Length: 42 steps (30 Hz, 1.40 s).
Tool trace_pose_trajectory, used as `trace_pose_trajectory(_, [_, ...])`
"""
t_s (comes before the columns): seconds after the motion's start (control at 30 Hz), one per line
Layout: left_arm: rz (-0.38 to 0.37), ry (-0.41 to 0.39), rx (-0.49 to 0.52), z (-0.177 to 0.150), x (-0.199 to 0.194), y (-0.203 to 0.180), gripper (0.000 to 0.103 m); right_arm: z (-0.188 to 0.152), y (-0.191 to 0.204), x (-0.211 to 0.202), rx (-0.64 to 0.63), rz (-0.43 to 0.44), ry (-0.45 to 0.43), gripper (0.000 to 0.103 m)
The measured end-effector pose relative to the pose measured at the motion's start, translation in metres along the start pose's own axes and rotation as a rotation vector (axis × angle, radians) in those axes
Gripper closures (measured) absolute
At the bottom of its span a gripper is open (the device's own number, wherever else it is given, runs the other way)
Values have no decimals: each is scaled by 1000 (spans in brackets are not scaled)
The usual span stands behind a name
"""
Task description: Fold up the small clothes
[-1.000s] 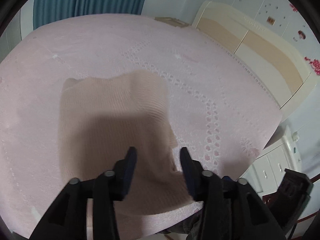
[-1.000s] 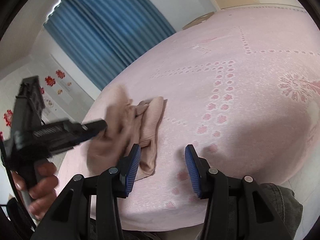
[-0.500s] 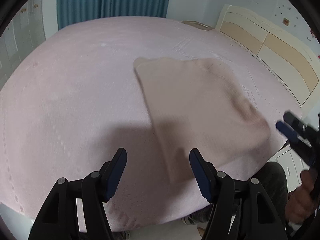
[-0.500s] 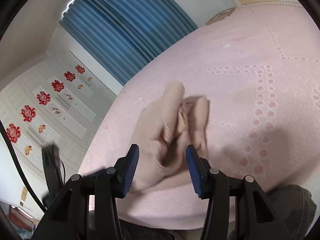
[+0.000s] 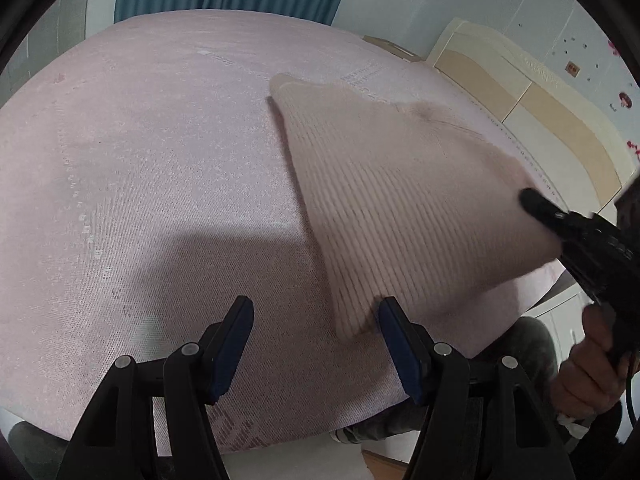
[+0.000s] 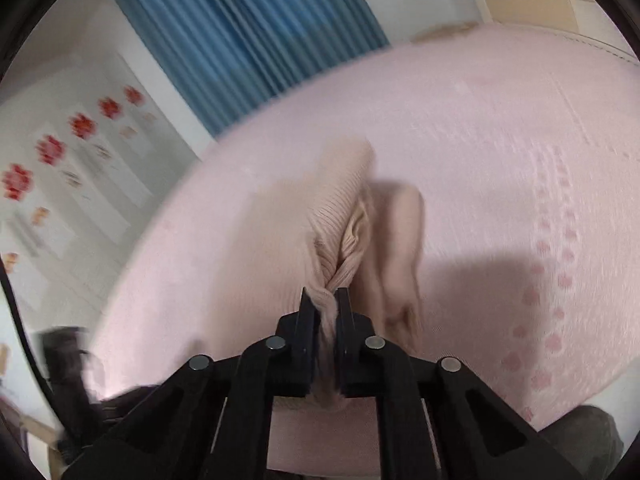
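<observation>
The right tongs (image 6: 325, 300) have just snapped shut on a bunched corner of the small beige ribbed knit garment (image 5: 400, 200), which lies on the pink bed (image 5: 160, 160) near its front edge. The left tongs (image 5: 316, 344) are open and empty beside the garment's other near corner, so folding can start.

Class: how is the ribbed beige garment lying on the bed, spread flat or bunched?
Bunched. The right claw pinches gathered folds of the garment; creases converge there.
</observation>
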<state>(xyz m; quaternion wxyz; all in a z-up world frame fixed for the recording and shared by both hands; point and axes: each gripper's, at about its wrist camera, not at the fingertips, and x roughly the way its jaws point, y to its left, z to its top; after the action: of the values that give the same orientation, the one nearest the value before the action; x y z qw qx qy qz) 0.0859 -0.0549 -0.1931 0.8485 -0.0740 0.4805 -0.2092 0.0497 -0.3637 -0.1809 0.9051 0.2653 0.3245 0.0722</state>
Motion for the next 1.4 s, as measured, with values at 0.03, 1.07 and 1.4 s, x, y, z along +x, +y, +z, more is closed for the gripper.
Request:
trace_pose_trajectory(0.03, [-16, -6, -11, 3, 0, 1, 40, -3, -5, -9, 20, 14, -27, 96])
trace_pose_trajectory(1.07, [8, -73, -45, 28, 3, 11, 40, 15, -25, 44, -83, -235, 62, 93])
trace_pose_trajectory(1.4, [56, -85, -25, 32, -8, 12, 40, 7, -24, 30, 3, -198, 129, 53])
